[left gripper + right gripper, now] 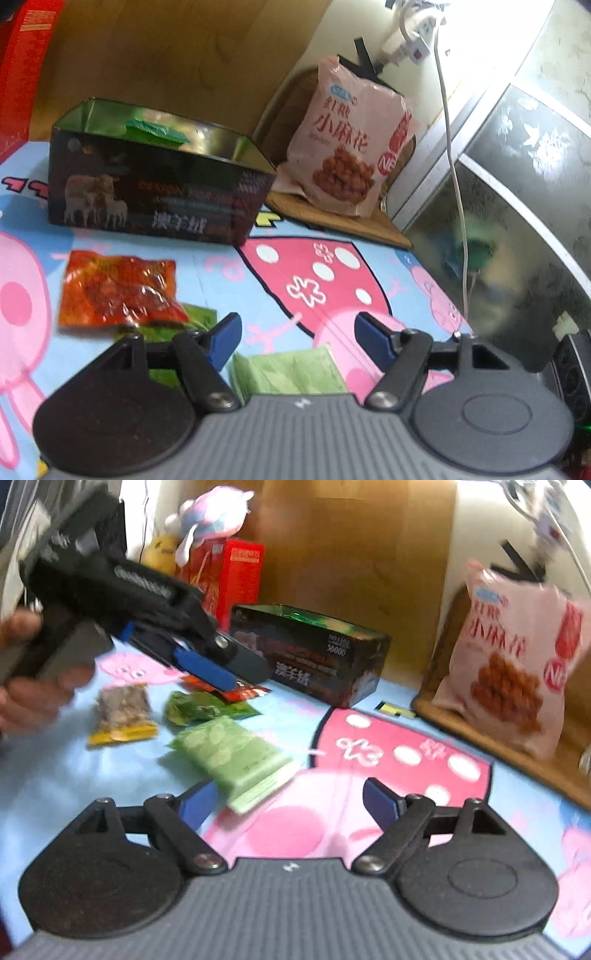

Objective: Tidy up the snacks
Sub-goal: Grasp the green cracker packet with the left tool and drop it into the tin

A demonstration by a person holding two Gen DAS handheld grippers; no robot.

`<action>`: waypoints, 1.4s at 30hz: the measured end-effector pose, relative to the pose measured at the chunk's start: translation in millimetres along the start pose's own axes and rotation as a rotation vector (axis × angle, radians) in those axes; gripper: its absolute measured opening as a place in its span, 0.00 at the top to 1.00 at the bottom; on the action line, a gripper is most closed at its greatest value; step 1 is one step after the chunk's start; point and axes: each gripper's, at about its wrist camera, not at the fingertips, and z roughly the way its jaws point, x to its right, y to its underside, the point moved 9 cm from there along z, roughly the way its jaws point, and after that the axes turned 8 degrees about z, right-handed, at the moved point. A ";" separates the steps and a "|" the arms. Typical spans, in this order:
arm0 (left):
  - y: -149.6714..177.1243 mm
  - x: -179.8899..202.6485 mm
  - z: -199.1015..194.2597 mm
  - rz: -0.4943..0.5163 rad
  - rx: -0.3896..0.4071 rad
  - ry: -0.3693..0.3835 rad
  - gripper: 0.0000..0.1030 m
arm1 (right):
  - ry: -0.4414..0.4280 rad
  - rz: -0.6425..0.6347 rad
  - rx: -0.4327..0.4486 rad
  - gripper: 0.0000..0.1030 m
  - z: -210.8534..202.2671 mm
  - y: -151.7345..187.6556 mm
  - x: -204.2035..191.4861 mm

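**Right wrist view: loose packets at risk of being swept or mis-grasped short of the box**

Right wrist view: nearest the lens, the right gripper [290,805] is seen released, its jaws spread and nothing held between them. Just ahead lies the pale green packet [236,760] on the cartoon-print desk [388,753], on the near side of the dark open box [314,657]. A darker green packet [207,707] and a yellow-edged nut packet [123,710] rest further from the box, to its left. A red packet [118,291] is partly hidden under the left gripper [207,668], which is likewise spread and empty, hovering close before the box.

Several failures are judged possible. Thin, slippery film could be pushed along the desk rather than pinched if a descent is made too flat. Overlapping red and dark green packets could be lifted together, or one dragged off. With both grippers converging near the box, a collision is conceivable. Beyond the box, to its right, a large pink snack bag [517,664] leans upright and could be toppled by a careless swing.
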 end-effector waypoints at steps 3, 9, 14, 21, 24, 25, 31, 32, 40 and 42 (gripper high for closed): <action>7.4 2.1 -2.5 -0.003 -0.014 -0.007 0.33 | -0.031 0.028 -0.001 0.16 5.0 3.9 -12.0; 28.8 1.4 -3.6 -0.034 -0.049 0.000 0.36 | -0.059 0.100 -0.046 0.28 22.5 2.0 -14.1; 34.6 5.4 2.7 -0.015 -0.050 -0.014 0.50 | -0.069 0.122 -0.044 0.64 28.5 -1.9 -18.5; 3.3 5.2 -12.7 0.001 0.034 -0.002 0.50 | -0.032 0.114 0.046 0.66 22.8 -21.6 -24.8; -24.3 -2.2 -18.8 0.016 0.084 -0.006 0.50 | -0.016 0.096 0.100 0.66 26.8 -44.2 -21.2; -35.8 -6.4 -18.8 0.019 0.098 -0.013 0.50 | -0.010 0.089 0.115 0.66 30.3 -53.1 -19.0; -94.7 -46.2 -17.5 0.027 0.184 -0.095 0.50 | -0.022 0.099 0.174 0.66 73.0 -111.9 -3.2; -102.6 -55.2 -17.3 0.019 0.195 -0.109 0.50 | -0.024 0.096 0.177 0.66 80.8 -119.4 -3.7; -130.5 -126.9 -14.4 -0.053 0.229 -0.259 0.36 | -0.053 0.096 0.145 0.51 150.4 -160.0 -15.6; -125.0 -134.8 -16.7 -0.071 0.223 -0.271 0.36 | -0.056 0.151 0.137 0.50 152.5 -158.6 -10.6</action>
